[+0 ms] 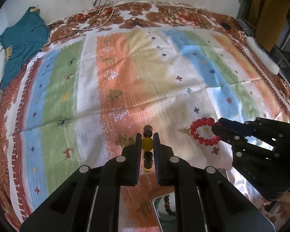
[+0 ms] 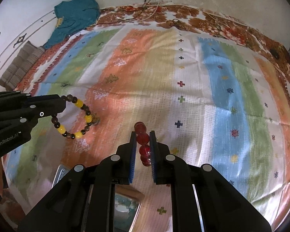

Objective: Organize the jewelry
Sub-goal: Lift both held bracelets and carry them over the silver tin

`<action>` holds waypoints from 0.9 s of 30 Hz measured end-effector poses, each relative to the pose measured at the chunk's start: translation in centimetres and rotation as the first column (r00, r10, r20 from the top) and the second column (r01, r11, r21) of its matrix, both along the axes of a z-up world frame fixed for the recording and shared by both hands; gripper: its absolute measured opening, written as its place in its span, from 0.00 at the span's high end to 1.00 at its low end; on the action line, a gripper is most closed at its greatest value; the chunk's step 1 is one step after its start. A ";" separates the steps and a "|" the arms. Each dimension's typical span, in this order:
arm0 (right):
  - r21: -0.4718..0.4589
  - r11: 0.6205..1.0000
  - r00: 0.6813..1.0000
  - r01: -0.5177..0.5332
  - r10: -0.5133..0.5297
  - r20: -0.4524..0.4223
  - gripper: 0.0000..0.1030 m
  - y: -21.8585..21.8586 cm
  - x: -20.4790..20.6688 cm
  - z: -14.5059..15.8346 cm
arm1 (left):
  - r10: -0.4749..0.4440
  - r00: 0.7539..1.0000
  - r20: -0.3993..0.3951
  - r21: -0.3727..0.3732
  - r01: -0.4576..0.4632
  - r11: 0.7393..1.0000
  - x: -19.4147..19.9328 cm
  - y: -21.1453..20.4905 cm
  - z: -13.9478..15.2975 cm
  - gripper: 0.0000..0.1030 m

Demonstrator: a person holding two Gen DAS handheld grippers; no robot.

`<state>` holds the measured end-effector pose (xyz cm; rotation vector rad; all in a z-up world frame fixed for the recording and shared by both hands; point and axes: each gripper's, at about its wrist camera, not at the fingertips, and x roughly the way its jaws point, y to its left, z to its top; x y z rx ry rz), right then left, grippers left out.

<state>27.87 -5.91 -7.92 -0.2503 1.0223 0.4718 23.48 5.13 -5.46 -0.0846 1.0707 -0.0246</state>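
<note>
A bed covered with a thin woven cloth (image 1: 137, 89) fills both views; the cloth has broad stripes in orange, green, blue, white and pale yellow, with small crosses, trees and deer, and it lies on a brown flowered sheet (image 1: 164, 15) that shows along the far edge. Near the far left corner a teal garment (image 1: 23, 44) lies crumpled against the pale wall, and some thin cables (image 1: 106, 19) hang down the wall to the far edge. There are two bracelets, each lifted above the cloth by one claw. The left gripper (image 1: 147, 142) is closed almost completely on the yellow and brown bracelet (image 1: 147, 145), pinching one round yellow bead between its pads; from its own camera only a short column of beads is seen, because the ring stands edge-on, but the right wrist view shows the whole loop (image 2: 75, 116) of smooth yellow and dark brown beads with a small metal charm. The right gripper (image 2: 143, 141) is closed in the same narrow way on the red bracelet (image 2: 143, 141), a ring of glossy, translucent red beads, seen whole in the left wrist view (image 1: 205, 133). Under the grippers, at the near edge, a shiny flat object (image 1: 164, 206) is mostly hidden by the black frames; I cannot tell what it is.
</note>
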 end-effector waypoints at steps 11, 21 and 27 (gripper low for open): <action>0.058 0.998 1.000 -0.010 0.009 0.023 0.86 -0.5 -2.1 2.3 | -0.021 0.999 0.049 -0.029 0.022 0.999 -2.4 -0.7 2.1 0.89; 0.088 0.996 0.999 -0.013 0.010 0.037 0.86 -1.2 -3.9 3.7 | -0.056 0.995 0.079 -0.045 0.060 0.997 -5.0 -1.8 3.7 0.89; 0.092 0.995 0.998 -0.039 0.035 0.052 0.86 -1.4 -5.6 4.3 | -0.082 0.992 0.100 -0.053 0.088 0.995 -6.5 -2.6 4.4 0.89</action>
